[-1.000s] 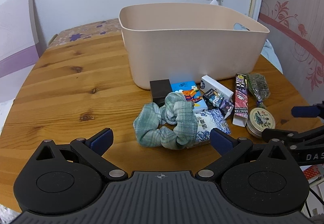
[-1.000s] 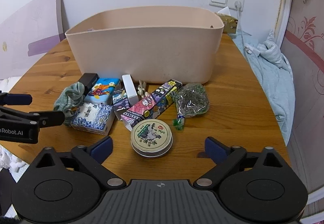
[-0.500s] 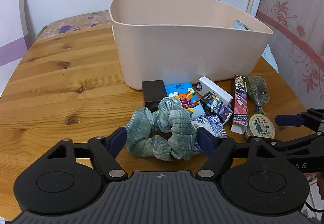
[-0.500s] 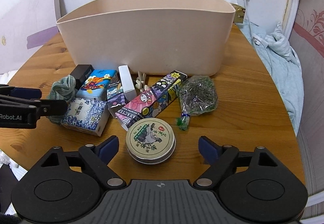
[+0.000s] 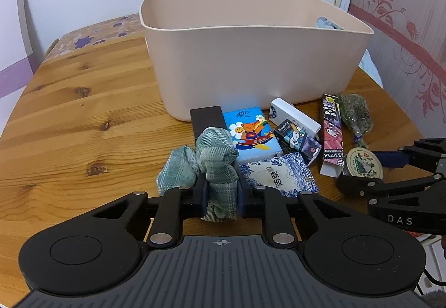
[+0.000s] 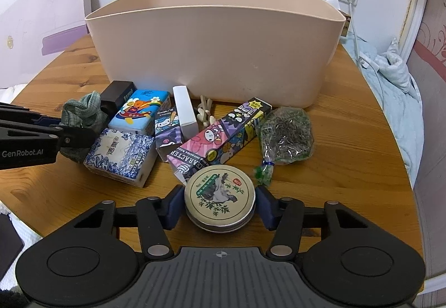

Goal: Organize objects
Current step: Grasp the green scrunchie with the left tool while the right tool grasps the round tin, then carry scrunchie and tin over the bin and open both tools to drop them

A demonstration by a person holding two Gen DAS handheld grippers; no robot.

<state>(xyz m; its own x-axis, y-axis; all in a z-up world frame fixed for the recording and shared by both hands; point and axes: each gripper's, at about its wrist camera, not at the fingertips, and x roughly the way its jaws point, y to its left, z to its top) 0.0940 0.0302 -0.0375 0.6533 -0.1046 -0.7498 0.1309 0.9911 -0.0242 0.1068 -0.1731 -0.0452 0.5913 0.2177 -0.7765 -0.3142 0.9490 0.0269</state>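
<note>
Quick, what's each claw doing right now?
Left claw: shut on the green plaid fabric scrunchie.
Right claw: closing around the round metal tin with the green leaf label, pads at its sides; firm grip not yet certain.

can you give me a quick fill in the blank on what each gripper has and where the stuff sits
1. The left gripper is shut on the green checked fabric ____.
2. The round metal tin sits between the pads of the ____ gripper, whose jaws are closing.
3. The loose items lie on the wooden table in front of the beige plastic ____.

Missing words: scrunchie; right; bin
</note>
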